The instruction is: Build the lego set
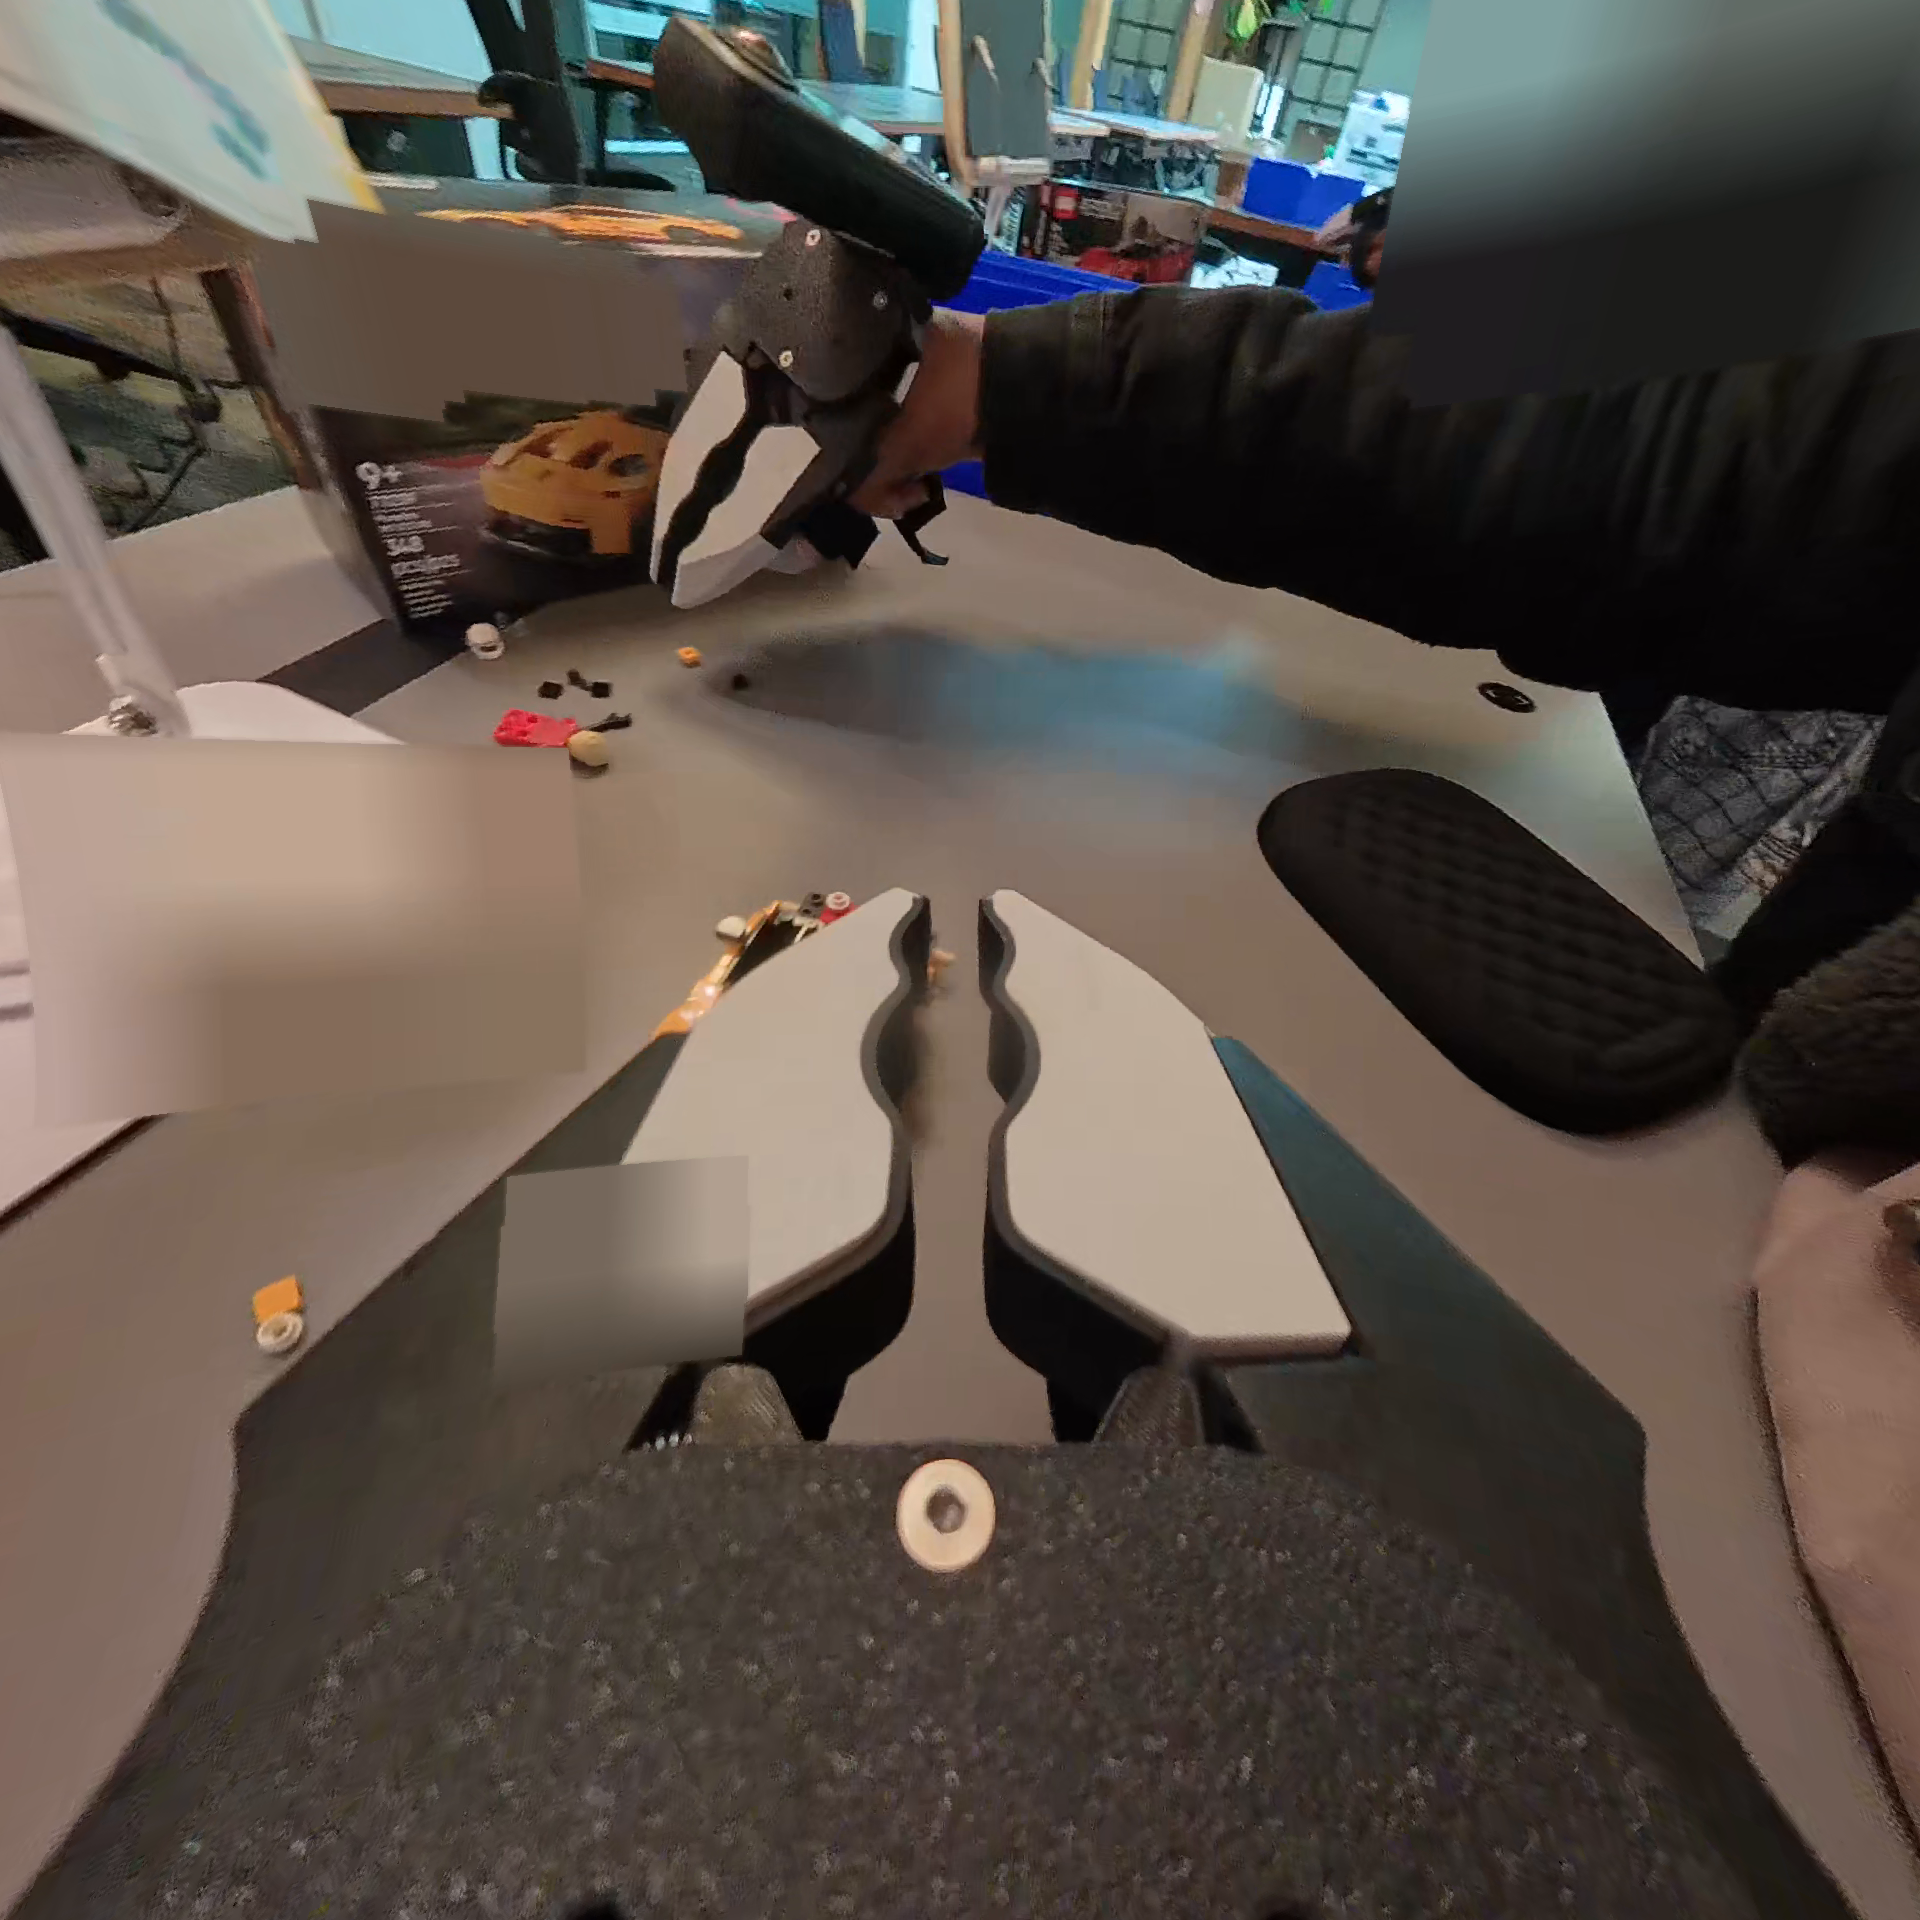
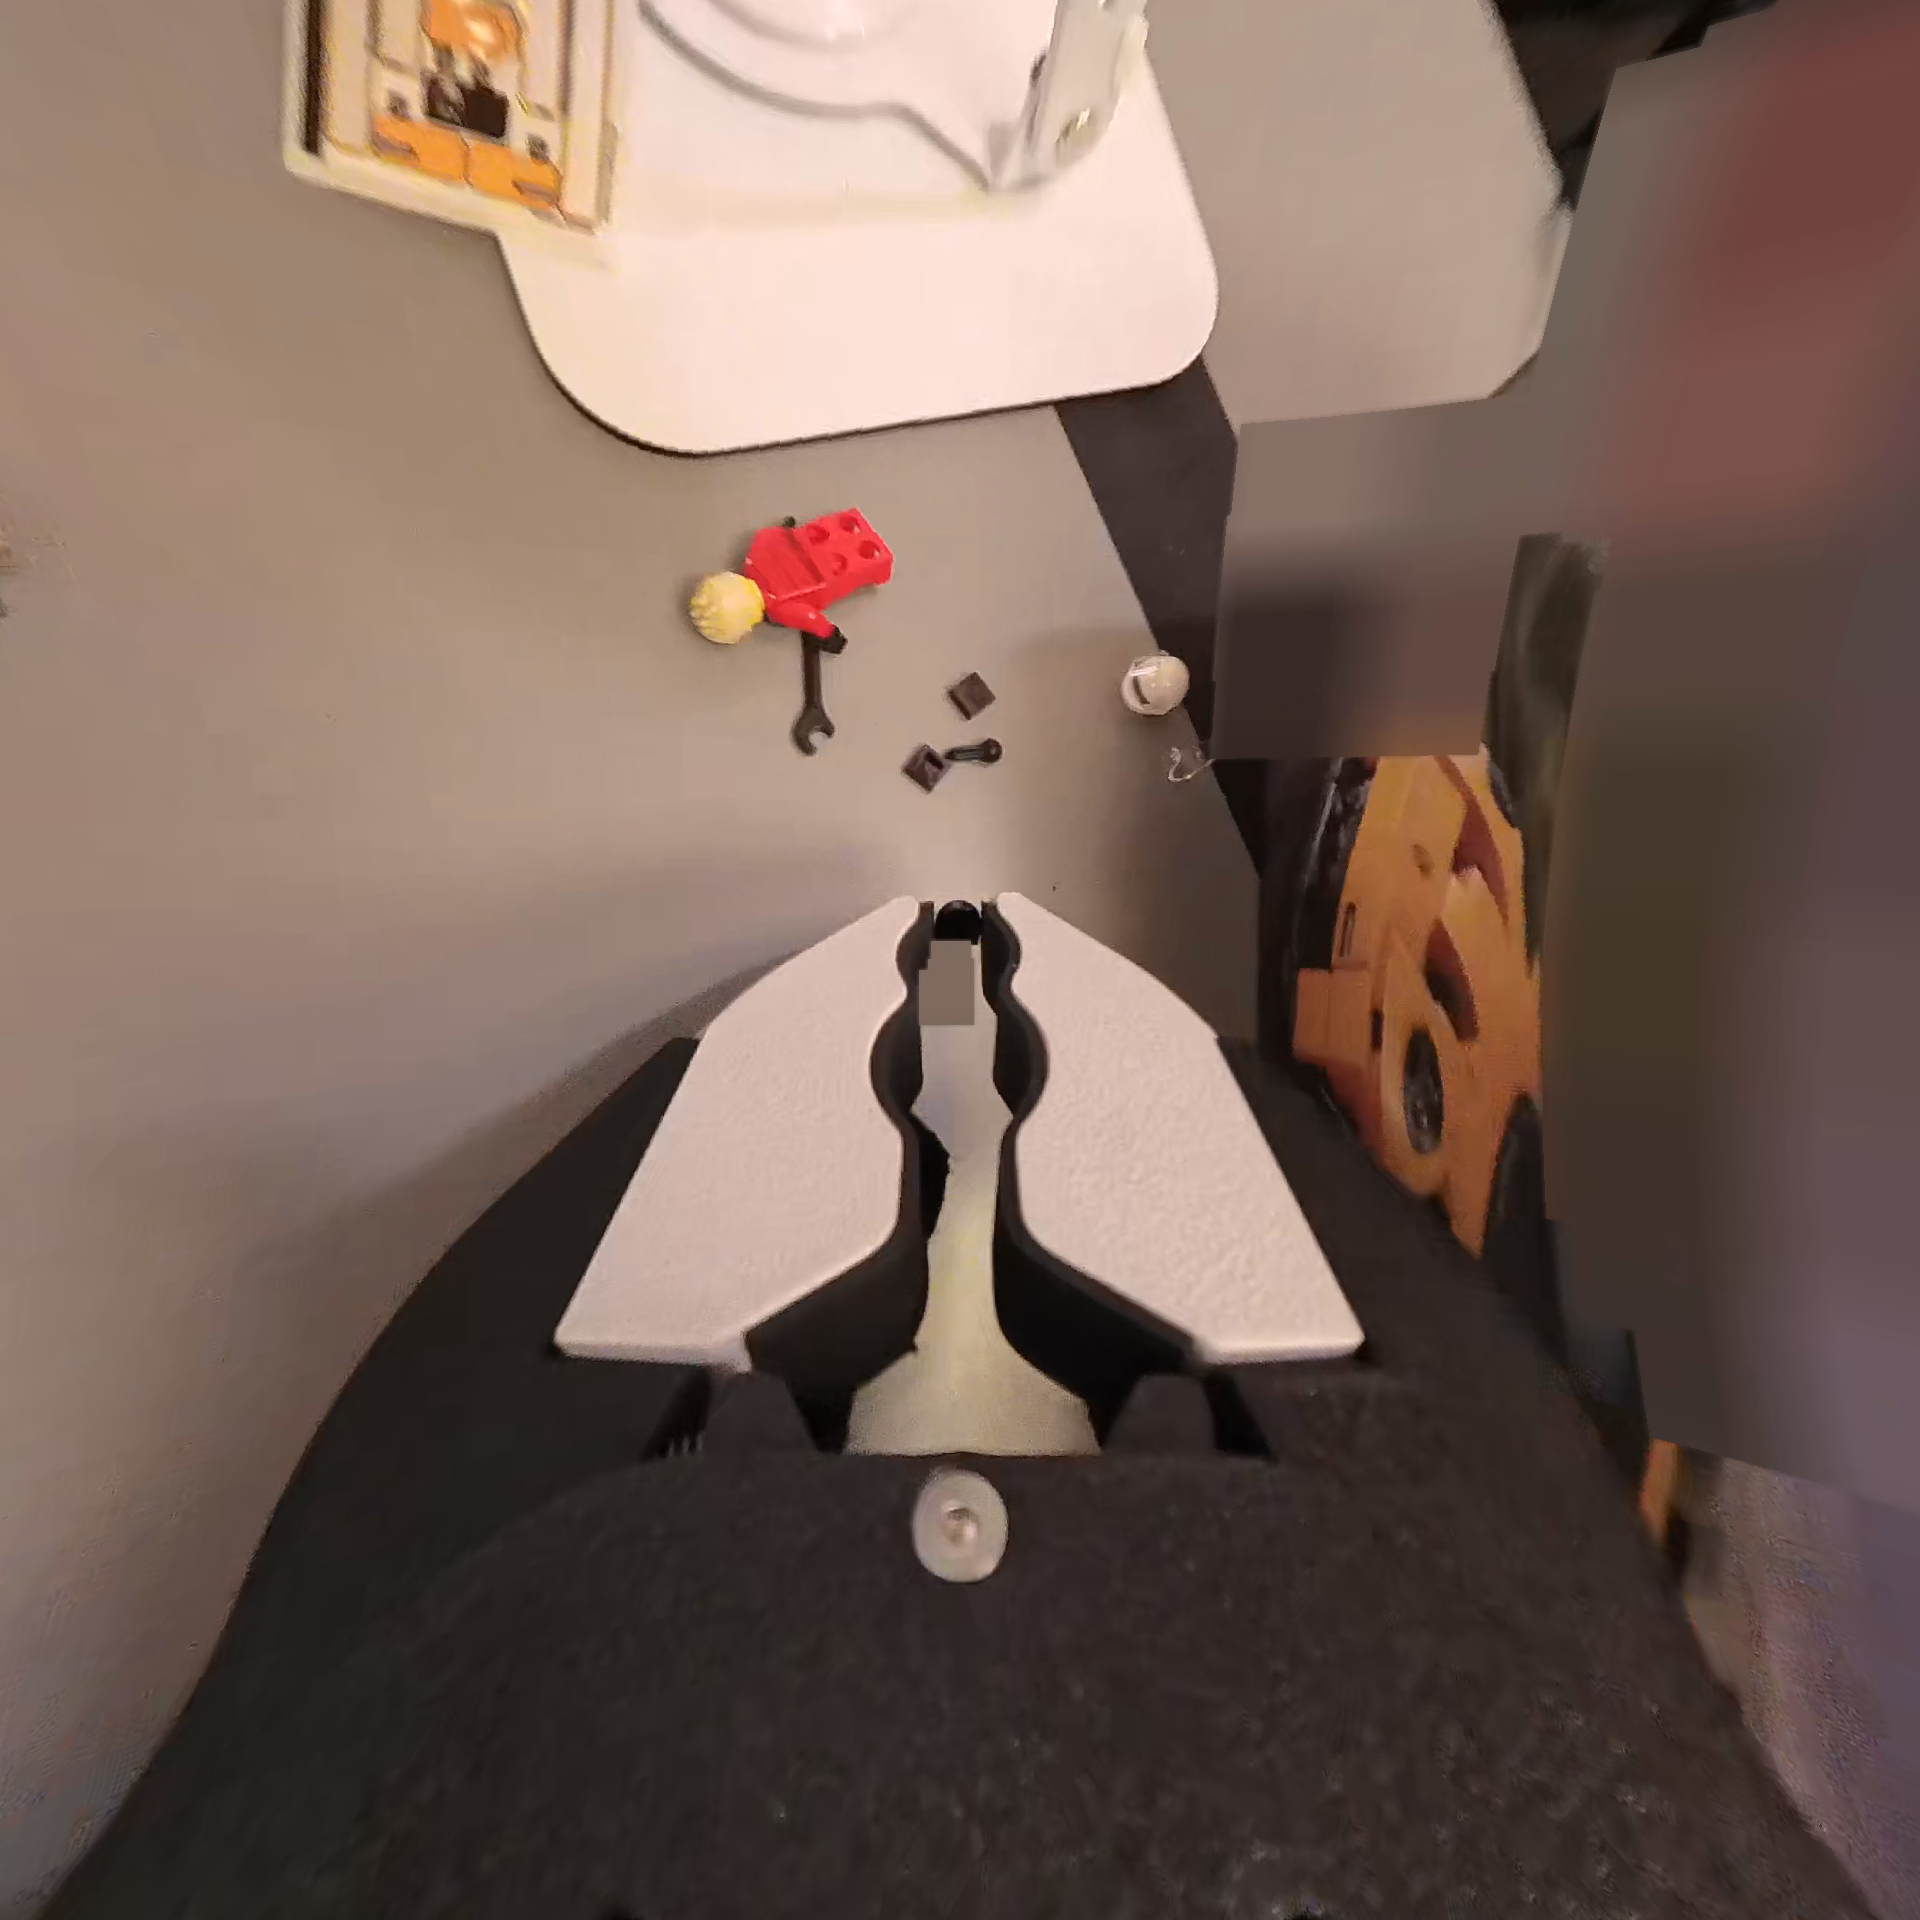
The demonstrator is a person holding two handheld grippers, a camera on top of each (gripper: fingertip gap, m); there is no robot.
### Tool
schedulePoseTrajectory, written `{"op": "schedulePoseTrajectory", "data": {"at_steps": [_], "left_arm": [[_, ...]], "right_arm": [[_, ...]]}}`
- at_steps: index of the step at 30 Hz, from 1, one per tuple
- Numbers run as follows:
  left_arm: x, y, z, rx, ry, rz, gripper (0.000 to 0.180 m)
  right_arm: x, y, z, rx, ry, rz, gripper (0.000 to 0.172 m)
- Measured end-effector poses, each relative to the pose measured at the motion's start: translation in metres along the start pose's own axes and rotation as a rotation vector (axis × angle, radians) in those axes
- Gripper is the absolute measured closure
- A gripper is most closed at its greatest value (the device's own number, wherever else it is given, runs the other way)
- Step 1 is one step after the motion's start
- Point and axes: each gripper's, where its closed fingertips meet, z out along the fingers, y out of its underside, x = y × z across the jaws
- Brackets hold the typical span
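My left gripper (image 1: 954, 914) hovers low over the grey table (image 1: 1039, 810). Its fingers stand slightly apart with bare table showing between them, so it is open. An orange and black brick model (image 1: 764, 940) lies partly hidden under its left finger, and a tiny tan piece (image 1: 940, 961) shows beside that pad. My right gripper (image 2: 958, 909) is shut on a small piece with a black rounded top (image 2: 956, 923); a blur patch covers the rest of the piece. The right gripper also shows in the left wrist view (image 1: 681, 582), held by a hand in front of the toy box (image 1: 499, 499).
A red figure torso (image 2: 821, 566), a blond hair piece (image 2: 724, 608), a black wrench (image 2: 810, 707), dark tiles (image 2: 971, 694) and a white helmet (image 2: 1153, 681) lie ahead of the right gripper. A white base (image 2: 852, 343) stands beyond. A black armrest (image 1: 1486, 945) is at the right. One gripper's finger ends stand about 30 cm off the other's. The black armrest (image 1: 1486, 945) is closer to my left gripper, around 20 cm from its tips; the right tips are 35 cm off.
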Motion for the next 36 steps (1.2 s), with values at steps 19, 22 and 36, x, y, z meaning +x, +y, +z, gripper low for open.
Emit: {"op": "schedulePoseTrajectory", "data": {"at_steps": [19, 22, 36], "left_arm": [[-0.002, 0.027, 0.007, -0.072, 0.008, 0.010, 0.174], [-0.001, 0.031, 0.009, -0.087, 0.007, 0.017, 0.174], [-0.033, -0.006, -0.022, 0.055, -0.250, 0.119, 0.180]], "right_arm": [[-0.030, 0.012, 0.026, -0.185, -0.262, 0.111, 0.108], [-0.025, 0.003, 0.021, -0.145, -0.223, 0.104, 0.107], [-0.074, -0.124, -0.122, 0.797, 0.382, 0.151, 0.134]]}}
